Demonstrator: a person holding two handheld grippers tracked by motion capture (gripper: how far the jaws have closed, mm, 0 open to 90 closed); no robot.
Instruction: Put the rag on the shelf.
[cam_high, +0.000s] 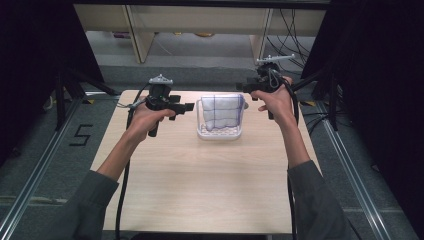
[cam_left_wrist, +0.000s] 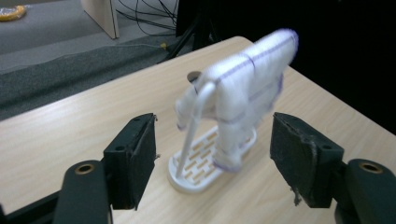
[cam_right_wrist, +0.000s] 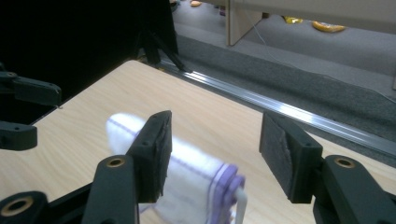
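A white cloth with purple lines (cam_high: 220, 111) hangs folded over a white rack (cam_high: 218, 134) at the back middle of the wooden table. In the left gripper view the cloth (cam_left_wrist: 252, 79) drapes over the rack's bar above its slotted base (cam_left_wrist: 196, 163). My left gripper (cam_high: 190, 106) is just left of the rack, pointing at it. Its jaws (cam_left_wrist: 212, 140) stand open with nothing between them. My right gripper (cam_high: 240, 87) hovers at the rack's upper right. Its jaws (cam_right_wrist: 215, 140) are open above the cloth (cam_right_wrist: 187, 182), apart from it.
The light wooden table (cam_high: 200, 175) has bare room in front of the rack. Beyond it are pale furniture legs (cam_high: 140, 35), cables on the floor (cam_high: 295, 30) and black curtains on both sides. A metal rail (cam_right_wrist: 299, 114) runs along the floor.
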